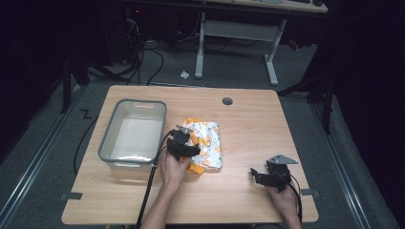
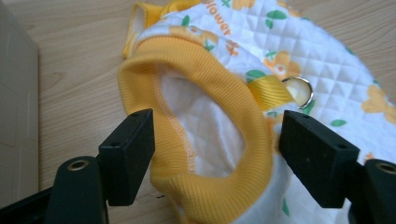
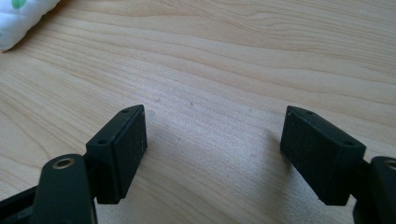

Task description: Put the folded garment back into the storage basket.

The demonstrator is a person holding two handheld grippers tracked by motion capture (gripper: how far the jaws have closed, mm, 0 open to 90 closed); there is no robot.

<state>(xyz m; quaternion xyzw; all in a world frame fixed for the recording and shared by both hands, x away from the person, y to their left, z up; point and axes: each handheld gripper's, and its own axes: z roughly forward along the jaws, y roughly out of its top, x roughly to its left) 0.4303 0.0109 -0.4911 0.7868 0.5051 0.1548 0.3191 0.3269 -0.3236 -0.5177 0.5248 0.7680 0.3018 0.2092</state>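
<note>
Forearms come in over the near edge of the table [image 1: 239, 119], one on each side. The right gripper [image 3: 212, 149] is nearest, resting low over bare wood well to the right of the garment [image 1: 206, 143]; its jaws stand spread wide with nothing between them, and in its own view just a white corner of the garment [image 3: 21, 16] shows far off at the upper left. In the high view the right gripper [image 1: 260, 175] points left toward the garment, the grey plate on top.

Farther in, the left gripper [image 1: 184, 145] sits at the garment's near-left edge, held by the left hand [image 1: 173, 169]. Its jaws are spread wide too (as wide as they look able to go), and in the left gripper view [image 2: 217, 156] they straddle the yellow ribbed collar [image 2: 210, 84] without either pad pressing it; the left pad stands just beside the rib's outer edge, the right pad over the quilted cloth. Just beyond the collar a yellow strap [image 2: 266, 91] carries a metal ring [image 2: 299, 91].

The garment itself, white quilting with orange flowers and green leaves, lies flat near the table's middle. Just beside it on the left stands a grey bin [image 1: 107, 138], its wall close to the garment's edge.
</note>
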